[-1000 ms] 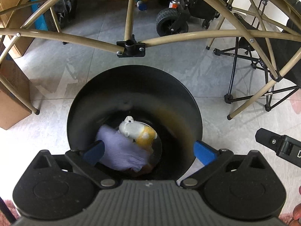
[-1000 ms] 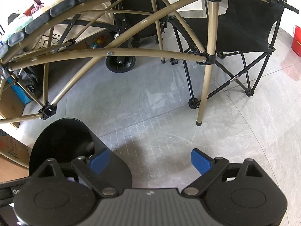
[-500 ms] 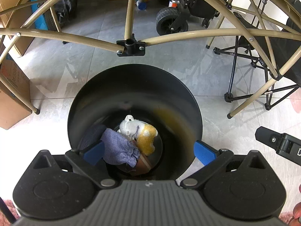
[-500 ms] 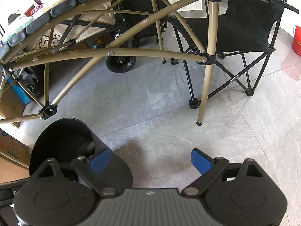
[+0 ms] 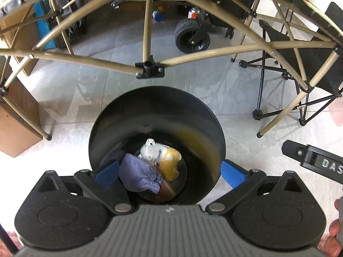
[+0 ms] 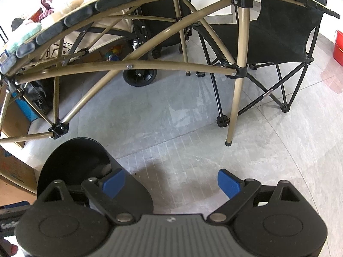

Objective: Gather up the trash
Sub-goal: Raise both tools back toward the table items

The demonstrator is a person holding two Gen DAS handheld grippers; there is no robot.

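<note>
While both jaws stand apart and empty, left hand-held gripper (image 5: 169,172) hangs directly over black bin (image 5: 111,124) at frame centre, purple wad (image 5: 139,176) lying inside, bottom; right hand-held gripper (image 6: 170,182) beside bin, farther.

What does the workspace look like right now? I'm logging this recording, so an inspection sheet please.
Surface: grey tiled floor, bare between the furniture legs.
Job's things: black bin standing open on the floor; at its bottom a purple crumpled cloth, a white wad and a yellow piece, touching one another.
Clutter: cardboard box on the floor beside the bin.
Grippers: left gripper open above the bin mouth, holding nothing; right gripper open over bare floor, holding nothing.
Cables: nothing seen.
Surroundings: tan folding table frame, black folding chair, cart wheel.
</note>
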